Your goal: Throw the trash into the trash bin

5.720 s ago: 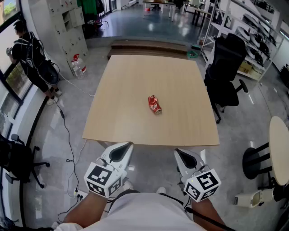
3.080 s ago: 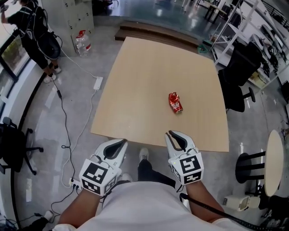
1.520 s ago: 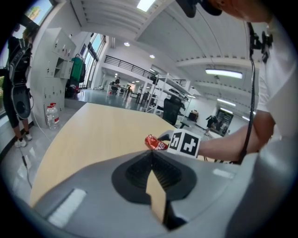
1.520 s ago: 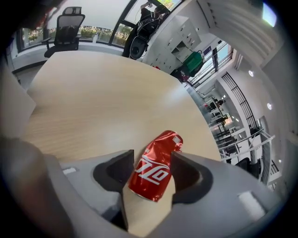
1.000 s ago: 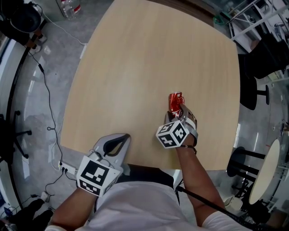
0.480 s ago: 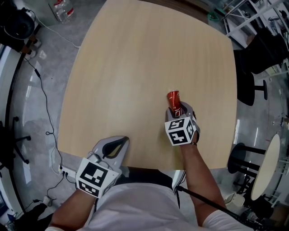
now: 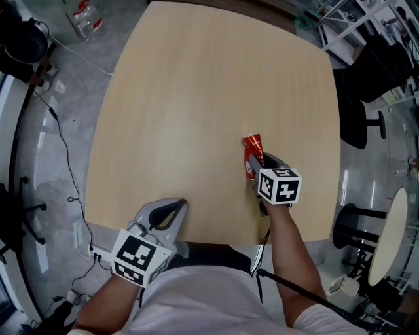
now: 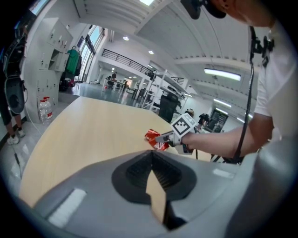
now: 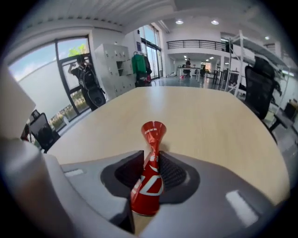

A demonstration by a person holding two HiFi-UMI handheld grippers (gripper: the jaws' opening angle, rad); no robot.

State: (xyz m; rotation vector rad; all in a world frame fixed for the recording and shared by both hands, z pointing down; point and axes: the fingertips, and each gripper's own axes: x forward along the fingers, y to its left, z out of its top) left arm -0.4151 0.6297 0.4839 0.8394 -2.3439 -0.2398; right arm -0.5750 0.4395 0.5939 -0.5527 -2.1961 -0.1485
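Note:
A crushed red can [image 7: 251, 152] lies on the light wooden table [image 7: 196, 85] near its front right edge. My right gripper [image 7: 255, 165] has just been closing with the can between its jaws. In the right gripper view the pads pinch the can [image 9: 148, 181] at its flattened waist, and its flared end points away over the table. My left gripper [image 7: 178, 205] is shut and empty, hanging off the table's near edge. From the left gripper [image 8: 152, 153] view, the can [image 8: 156, 138] and the right gripper [image 8: 167, 137] show ahead. No trash bin is in view.
A water bottle [image 7: 85, 16] stands on the floor at the far left corner. Black office chairs [image 7: 373, 72] stand to the right of the table. A round table [image 7: 387, 239] is at the lower right. Cables [image 7: 65, 150] and a power strip [image 7: 98, 254] lie on the floor at left.
The right gripper has rolled about its own line and its jaws have closed onto the can, which has shifted slightly. The left gripper has kept still.

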